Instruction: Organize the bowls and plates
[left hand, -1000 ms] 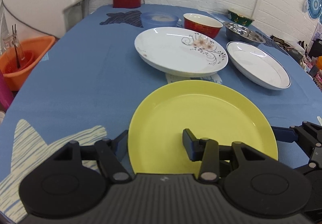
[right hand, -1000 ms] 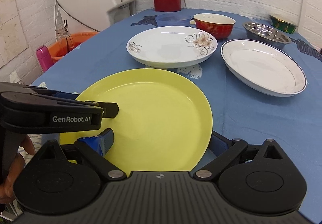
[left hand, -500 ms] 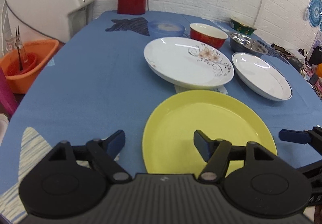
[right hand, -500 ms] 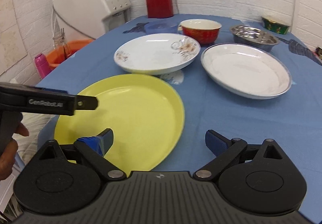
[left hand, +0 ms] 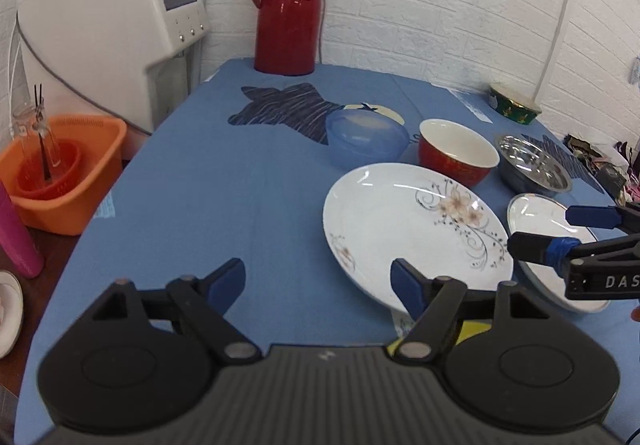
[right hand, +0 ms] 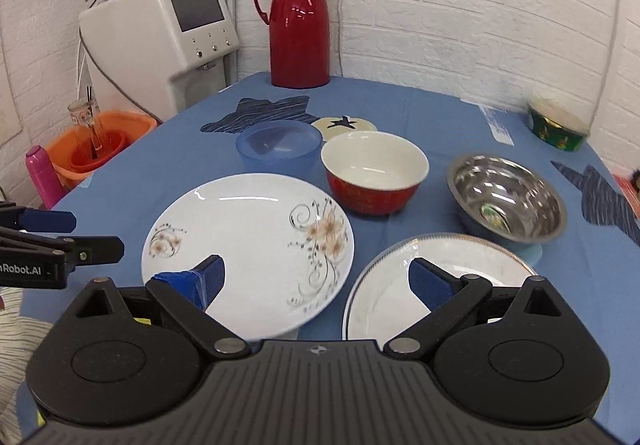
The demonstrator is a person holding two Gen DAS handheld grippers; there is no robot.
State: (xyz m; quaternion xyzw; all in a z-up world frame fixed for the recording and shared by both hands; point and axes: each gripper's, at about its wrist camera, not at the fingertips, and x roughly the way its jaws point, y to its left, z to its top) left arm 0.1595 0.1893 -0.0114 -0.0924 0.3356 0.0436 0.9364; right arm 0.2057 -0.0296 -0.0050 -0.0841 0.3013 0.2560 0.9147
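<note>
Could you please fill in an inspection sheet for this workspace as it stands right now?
Surface: table under a blue patterned cloth.
Job's things: floral plate, rimmed white plate, blue bowl, red bowl, steel bowl, green bowl; a sliver of yellow plate shows under the left gripper.
Clutter: red thermos at the far edge.
Grippers: left gripper and right gripper both open, holding nothing.
Cables: white cord runs down the brick wall.
Surroundings: white appliance, orange basin, pink bottle.
</note>
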